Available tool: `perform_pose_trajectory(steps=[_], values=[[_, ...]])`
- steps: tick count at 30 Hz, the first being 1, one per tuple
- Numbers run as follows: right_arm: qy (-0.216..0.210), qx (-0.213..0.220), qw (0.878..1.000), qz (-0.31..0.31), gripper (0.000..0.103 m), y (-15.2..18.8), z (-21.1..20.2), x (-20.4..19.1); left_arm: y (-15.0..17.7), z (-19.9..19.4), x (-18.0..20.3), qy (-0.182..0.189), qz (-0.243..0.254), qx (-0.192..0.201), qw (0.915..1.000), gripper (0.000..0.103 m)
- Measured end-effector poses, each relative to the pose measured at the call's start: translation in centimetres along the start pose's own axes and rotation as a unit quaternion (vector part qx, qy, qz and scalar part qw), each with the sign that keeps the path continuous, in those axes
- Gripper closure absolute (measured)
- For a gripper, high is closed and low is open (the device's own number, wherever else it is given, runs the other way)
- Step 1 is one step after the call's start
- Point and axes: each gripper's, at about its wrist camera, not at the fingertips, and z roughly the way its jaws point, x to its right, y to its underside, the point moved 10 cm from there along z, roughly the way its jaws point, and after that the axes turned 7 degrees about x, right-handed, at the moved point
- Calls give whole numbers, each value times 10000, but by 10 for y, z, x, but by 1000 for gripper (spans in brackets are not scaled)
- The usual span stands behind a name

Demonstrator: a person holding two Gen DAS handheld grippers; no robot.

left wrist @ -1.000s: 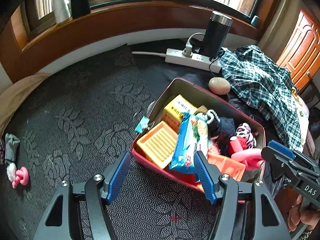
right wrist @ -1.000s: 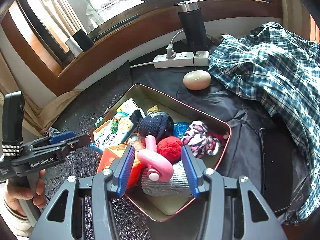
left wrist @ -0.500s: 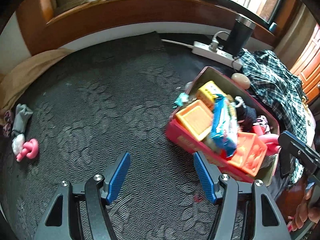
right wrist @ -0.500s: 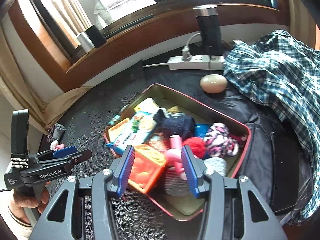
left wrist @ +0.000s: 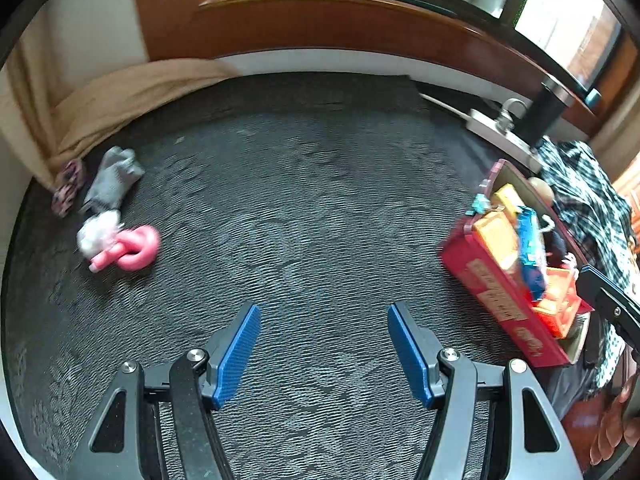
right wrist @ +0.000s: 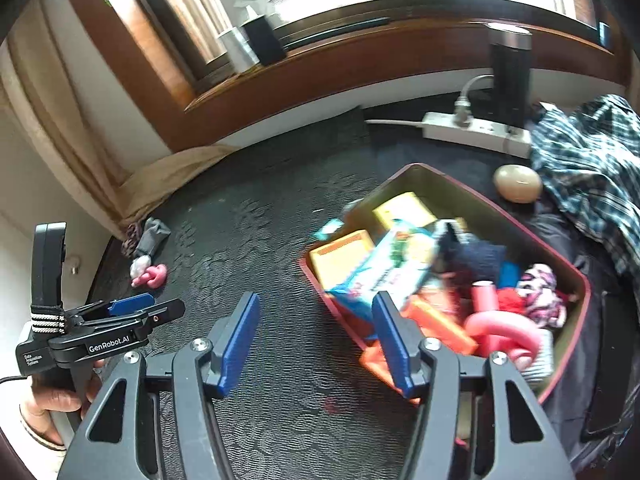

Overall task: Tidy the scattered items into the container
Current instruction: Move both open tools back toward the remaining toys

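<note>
The red container [left wrist: 504,300] stands at the right of the dark mat, full of boxes, snack packs and socks; the right wrist view shows its rim [right wrist: 472,188]. Scattered at the far left lie a pink looped toy [left wrist: 134,246], a white fluffy item [left wrist: 98,232], a grey sock [left wrist: 114,180] and a patterned hair tie [left wrist: 68,188]. My left gripper [left wrist: 324,354] is open and empty over the bare mat, well apart from them. My right gripper [right wrist: 316,344] is open and empty at the container's near left corner.
A white power strip [right wrist: 476,132] with a black flask [right wrist: 510,76] stands at the back. A plaid shirt [right wrist: 592,168] and a beige oval object [right wrist: 518,182] lie right of the container. A tan curtain [left wrist: 132,92] pools at the back left.
Both views have swung left. The container has slid to the right in the left wrist view and the scattered items at the left are nearer the middle. Both grippers stay open.
</note>
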Motion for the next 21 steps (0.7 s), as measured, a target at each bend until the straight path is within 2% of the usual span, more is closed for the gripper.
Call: perform_pose_trajectory(steps=[14,21], values=[[-320,-375,9978,-451,36,21,51,-95,12,-10,-139,-450,-1004,-30,9939,35],[-302,-531,9966,-553,36,30,66,-125,7,-7,-204,-616,-1363,8,9887,35]])
